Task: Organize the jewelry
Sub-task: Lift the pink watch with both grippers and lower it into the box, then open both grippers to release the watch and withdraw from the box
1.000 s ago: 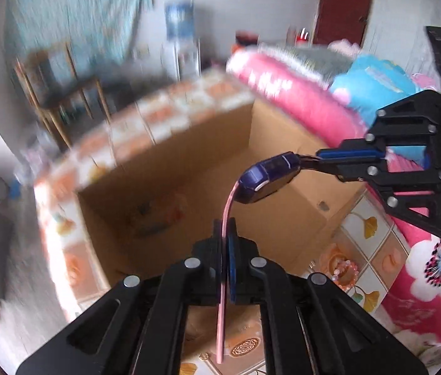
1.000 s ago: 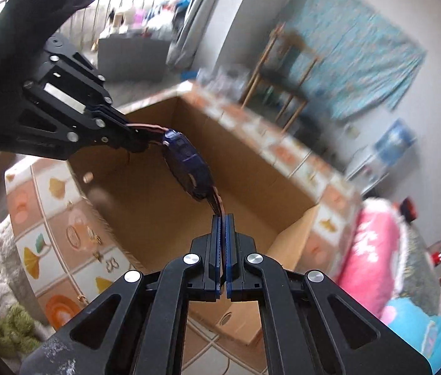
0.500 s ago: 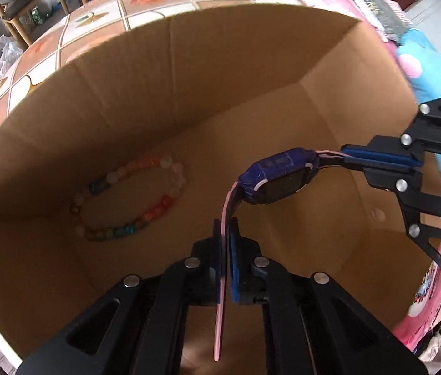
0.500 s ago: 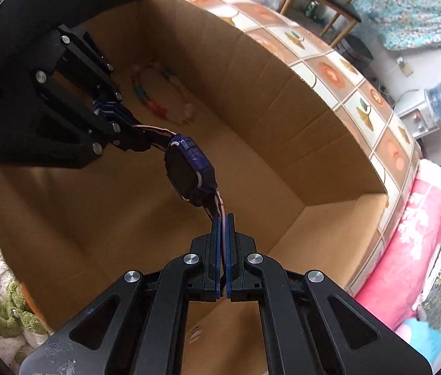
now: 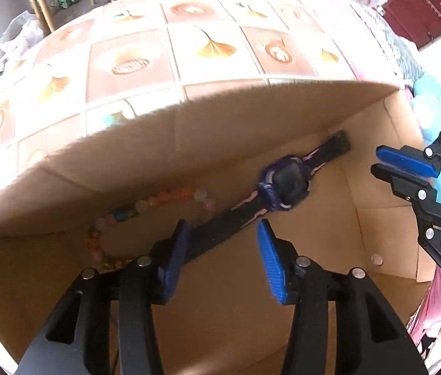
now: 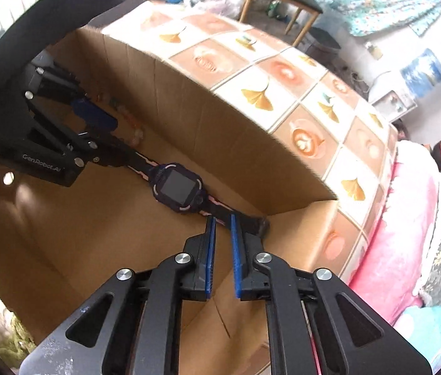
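Watch [image 5: 286,187] and bead bracelet [image 5: 145,206] inside cardboard box [image 5: 220,118]; both grippers just released

The left tool [image 5: 220,256] hides part of the bead bracelet [image 5: 120,218] and one watch [image 5: 284,187] strap end.

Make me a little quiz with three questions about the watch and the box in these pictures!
1. True or false: the watch lies stretched out flat on the floor of the cardboard box.
2. What else lies in the box beside the watch? A) a ring B) a beaded bracelet C) a comb
3. Fill in: the left gripper and the right gripper have just been opening, and their jaws no longer ____ the strap.

Key: 1 true; 2 B; 3 pinch (both pairs of pads stand apart, with the strap ends below them).
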A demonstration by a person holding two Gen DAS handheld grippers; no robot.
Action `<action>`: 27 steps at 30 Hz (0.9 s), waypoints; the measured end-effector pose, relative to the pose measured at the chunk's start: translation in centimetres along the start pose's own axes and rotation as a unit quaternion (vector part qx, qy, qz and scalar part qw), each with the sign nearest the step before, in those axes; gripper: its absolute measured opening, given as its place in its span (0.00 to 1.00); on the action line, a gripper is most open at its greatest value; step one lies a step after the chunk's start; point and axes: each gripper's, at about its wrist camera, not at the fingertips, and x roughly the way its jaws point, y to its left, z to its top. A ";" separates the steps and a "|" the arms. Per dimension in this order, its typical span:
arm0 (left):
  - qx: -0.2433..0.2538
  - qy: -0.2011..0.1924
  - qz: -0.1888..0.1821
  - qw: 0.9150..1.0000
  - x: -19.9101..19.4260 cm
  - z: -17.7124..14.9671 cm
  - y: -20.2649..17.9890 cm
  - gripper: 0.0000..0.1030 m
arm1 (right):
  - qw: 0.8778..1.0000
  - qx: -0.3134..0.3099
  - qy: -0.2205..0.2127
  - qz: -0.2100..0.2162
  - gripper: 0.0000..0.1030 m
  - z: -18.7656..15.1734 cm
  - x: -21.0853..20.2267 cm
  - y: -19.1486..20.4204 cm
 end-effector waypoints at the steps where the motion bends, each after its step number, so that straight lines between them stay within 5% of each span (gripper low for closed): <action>1: -0.001 -0.006 0.002 1.000 -0.4 -0.1 0.0 0.44 | 1.000 0.006 -0.003 -0.001 0.09 0.2 -0.4 -0.3; 5: 0.008 -0.046 0.017 0.999 -3.1 -1.2 -1.0 0.48 | 0.998 0.051 -0.028 0.010 0.12 -0.4 -2.2 -1.3; 8: 0.019 -0.080 0.019 0.996 -6.2 -2.7 -2.2 0.53 | 0.991 0.097 -0.090 0.028 0.33 -1.9 -4.9 -1.7; 13: 0.043 -0.153 0.007 0.987 -11.5 -5.3 -2.9 0.71 | 0.963 0.178 -0.202 0.035 0.51 -5.7 -9.6 -1.5; 18: 0.046 -0.230 -0.009 0.972 -15.9 -11.9 -3.8 0.82 | 0.931 0.213 -0.294 0.029 0.69 -10.8 -14.0 1.0; 24: 0.032 -0.302 0.019 0.952 -18.2 -21.1 -4.5 0.94 | 0.919 0.241 -0.309 0.038 0.83 -15.1 -14.7 4.0; 27: 0.021 -0.302 0.046 0.952 -16.8 -24.6 -4.9 0.95 | 0.922 0.255 -0.290 0.039 0.84 -16.4 -13.1 5.8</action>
